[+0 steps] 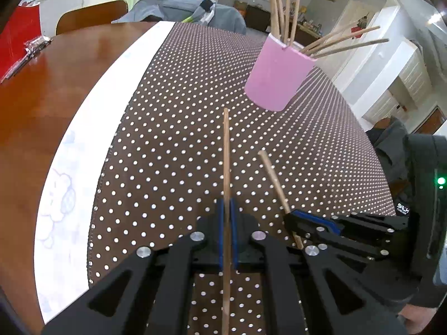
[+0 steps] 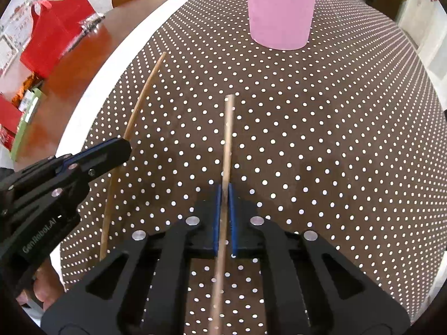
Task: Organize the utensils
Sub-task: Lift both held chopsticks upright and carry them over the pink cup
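Observation:
My left gripper [image 1: 226, 203] is shut on a wooden chopstick [image 1: 226, 156] that runs forward between its blue pads, over the dotted brown cloth [image 1: 173, 128]. My right gripper [image 2: 225, 188] is shut on a second chopstick [image 2: 228, 139], its tip pointing toward the pink cup [image 2: 280, 8]. In the left wrist view the right gripper [image 1: 290, 216] shows at lower right with its chopstick [image 1: 272, 177] slanting up and left. In the right wrist view the left gripper [image 2: 123, 146] shows at left with its chopstick [image 2: 139, 103]. The pink cup [image 1: 278, 75] holds several chopsticks [image 1: 282, 8].
The cloth covers a brown wooden table [image 1: 47, 89] with a white strip [image 1: 92, 128] along its edge. A red bag [image 2: 53, 39] and small packets lie on the bare wood at left. A wooden chair [image 1: 89, 16] stands behind the table.

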Motion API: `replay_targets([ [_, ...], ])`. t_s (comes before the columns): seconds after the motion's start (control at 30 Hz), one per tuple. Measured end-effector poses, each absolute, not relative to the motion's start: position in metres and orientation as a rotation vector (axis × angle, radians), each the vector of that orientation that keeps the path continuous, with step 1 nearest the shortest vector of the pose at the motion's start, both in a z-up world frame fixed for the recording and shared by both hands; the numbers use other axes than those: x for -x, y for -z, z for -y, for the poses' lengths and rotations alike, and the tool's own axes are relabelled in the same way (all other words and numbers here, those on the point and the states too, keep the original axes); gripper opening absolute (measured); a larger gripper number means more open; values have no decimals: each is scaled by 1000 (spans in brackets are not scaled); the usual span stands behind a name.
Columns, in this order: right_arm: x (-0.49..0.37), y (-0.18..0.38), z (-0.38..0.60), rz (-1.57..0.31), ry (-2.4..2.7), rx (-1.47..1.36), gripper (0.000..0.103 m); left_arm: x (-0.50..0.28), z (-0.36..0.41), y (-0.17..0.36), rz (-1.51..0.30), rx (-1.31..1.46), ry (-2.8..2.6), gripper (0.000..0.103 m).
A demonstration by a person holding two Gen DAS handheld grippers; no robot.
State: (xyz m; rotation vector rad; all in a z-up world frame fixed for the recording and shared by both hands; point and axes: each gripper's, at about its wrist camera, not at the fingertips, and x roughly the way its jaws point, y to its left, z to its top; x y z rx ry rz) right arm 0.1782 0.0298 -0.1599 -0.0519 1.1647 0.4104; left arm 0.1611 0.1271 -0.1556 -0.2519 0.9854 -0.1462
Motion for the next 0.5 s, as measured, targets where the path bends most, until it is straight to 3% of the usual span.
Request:
replay_targets([
  [0.17, -171, 151, -4, -1081, -443, -23, 6, -155, -121, 141, -921, 270, 199, 5],
  [0.5, -147, 76, 47, -672, -506, -218, 6, -145, -99, 83, -625, 247, 297, 5],
])
